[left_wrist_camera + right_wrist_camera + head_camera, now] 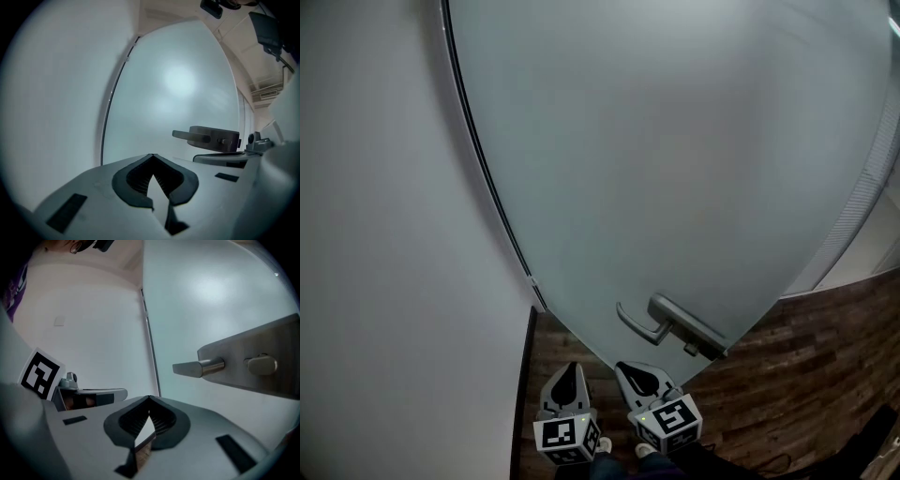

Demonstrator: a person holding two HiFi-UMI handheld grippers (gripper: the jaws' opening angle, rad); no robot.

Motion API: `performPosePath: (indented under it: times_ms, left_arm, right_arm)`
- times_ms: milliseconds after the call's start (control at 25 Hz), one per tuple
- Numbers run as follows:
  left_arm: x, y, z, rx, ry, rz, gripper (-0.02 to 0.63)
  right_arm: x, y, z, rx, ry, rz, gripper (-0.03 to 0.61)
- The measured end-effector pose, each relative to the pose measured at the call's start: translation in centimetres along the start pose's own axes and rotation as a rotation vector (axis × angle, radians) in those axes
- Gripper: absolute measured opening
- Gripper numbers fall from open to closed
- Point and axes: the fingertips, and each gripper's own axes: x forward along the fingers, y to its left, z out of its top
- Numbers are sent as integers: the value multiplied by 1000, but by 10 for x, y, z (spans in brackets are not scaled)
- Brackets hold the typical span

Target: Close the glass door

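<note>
Frosted glass door [675,169] fills the space straight ahead of both grippers, its pane rising from the brown wooden plank floor [806,356]. Its free edge lies on the right, where floor shows past it, so it looks not yet shut. The grey metal lever handle [642,326] sits low near that free edge. Its long axis runs level along the pane, with the tip pointing left toward the dark frame strip [487,187] and the plain white wall [384,234].

The right gripper [628,371] is the nearer one. It sits just below and in front of the lever, which shows up and to the right in the right gripper view. The left gripper [570,373] is beside it, nearer the wall-side edge, facing bare glass. Both have their jaws closed tip to tip and hold nothing, and neither touches the door.

A push looks likelier than a grasp. The pane around the handle is bare and offers free room. The wall stands close on the left.
</note>
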Motion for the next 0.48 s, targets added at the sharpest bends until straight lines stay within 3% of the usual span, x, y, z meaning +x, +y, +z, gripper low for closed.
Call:
performPosePath:
  times_ms: [480]
  left_arm:
    - [49, -15, 12, 69, 75, -351, 0]
  right_arm:
    - [-21, -31, 4, 107, -28, -417, -9]
